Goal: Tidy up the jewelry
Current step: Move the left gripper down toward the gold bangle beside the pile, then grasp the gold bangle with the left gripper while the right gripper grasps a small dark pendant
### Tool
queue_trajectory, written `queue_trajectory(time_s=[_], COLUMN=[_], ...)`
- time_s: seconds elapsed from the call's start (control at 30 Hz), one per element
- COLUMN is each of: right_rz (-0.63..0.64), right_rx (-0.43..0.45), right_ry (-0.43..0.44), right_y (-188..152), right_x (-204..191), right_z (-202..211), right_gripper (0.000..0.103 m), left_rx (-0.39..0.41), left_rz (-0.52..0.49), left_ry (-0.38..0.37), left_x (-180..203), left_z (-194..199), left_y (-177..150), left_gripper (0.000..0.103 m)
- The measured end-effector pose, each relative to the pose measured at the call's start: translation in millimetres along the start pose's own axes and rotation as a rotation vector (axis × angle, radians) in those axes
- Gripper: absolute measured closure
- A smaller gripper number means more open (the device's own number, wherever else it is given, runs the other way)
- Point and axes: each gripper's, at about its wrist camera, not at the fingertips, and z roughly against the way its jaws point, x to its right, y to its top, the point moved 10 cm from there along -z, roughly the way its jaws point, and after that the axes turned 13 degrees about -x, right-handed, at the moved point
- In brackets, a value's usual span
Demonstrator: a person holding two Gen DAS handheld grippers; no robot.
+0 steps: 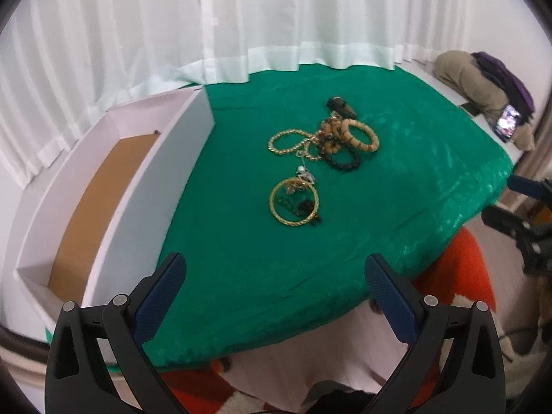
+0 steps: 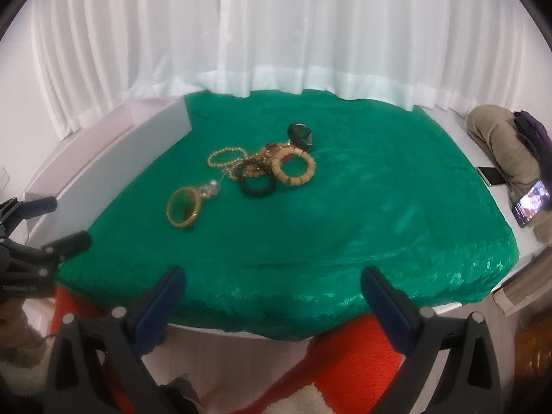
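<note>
A heap of jewelry lies mid-cloth on the green cloth [image 1: 241, 258]: a gold bangle [image 1: 293, 201] nearest, a gold bead chain [image 1: 289, 141], a tan bead bracelet [image 1: 362, 135], a black bead bracelet [image 1: 344, 164] and a dark watch [image 1: 341, 105] at the back. The same shows in the right wrist view: bangle [image 2: 183, 211], chain [image 2: 224, 158], tan bracelet [image 2: 293, 168], black bracelet [image 2: 258, 186], watch [image 2: 301, 134]. My left gripper [image 1: 276, 276] is open and empty at the cloth's near edge. My right gripper [image 2: 272, 286] is open and empty, also at the near edge.
An open white box [image 1: 145, 172] with a brown floor stands left of the cloth. White curtains [image 1: 241, 17] hang behind. A lit phone [image 1: 507, 122] leans on folded clothes [image 1: 465, 79] at the far right. Orange-and-white rug [image 1: 459, 276] lies below the table edge.
</note>
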Motion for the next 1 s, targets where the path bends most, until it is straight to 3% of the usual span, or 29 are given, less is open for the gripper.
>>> queue_trajectory(time_s=[0.17, 0.33, 0.47, 0.67, 0.73, 0.8, 0.83, 0.9, 0.93, 1.0], right_rz=[-0.038, -0.022, -0.025, -0.042, -0.045, -0.051, -0.053, -0.054, -0.052, -0.048], right_rx=[-0.034, -0.040, -0.039, -0.049, -0.053, -0.055, -0.055, -0.055, -0.053, -0.045], right_ry=[0.009, 0.015, 0.013, 0.011, 0.012, 0.012, 0.011, 0.009, 0.009, 0.018], right_y=[-5, -10, -13, -20, -22, -23, -23, -20, -19, -12], right_x=[7, 1, 1, 6, 7, 9, 10, 11, 11, 10], right_z=[-14, -18, -17, -19, -21, -22, -22, -23, -24, -24], right_gripper=[0.000, 0.000, 0.000, 0.000, 0.000, 0.000, 0.000, 0.000, 0.000, 0.000], left_rx=[-0.056, -0.124, -0.132, -0.229, -0.226, -0.223, -0.222, -0.237, -0.244, -0.223], left_rz=[0.005, 0.024, -0.037, -0.055, -0.048, -0.038, -0.031, -0.008, 0.007, 0.041], left_ry=[-0.078, -0.165, -0.129, -0.118, -0.110, -0.119, -0.134, -0.181, -0.194, -0.199], left_x=[3, 24, 40, 42, 39, 36, 35, 31, 28, 18], left_z=[-24, -67, -106, -173, -176, -174, -173, -169, -167, -158], left_y=[-1, 24, 56, 75, 77, 76, 76, 75, 75, 79], left_gripper=[0.000, 0.001, 0.001, 0.002, 0.015, 0.036, 0.041, 0.083, 0.089, 0.089])
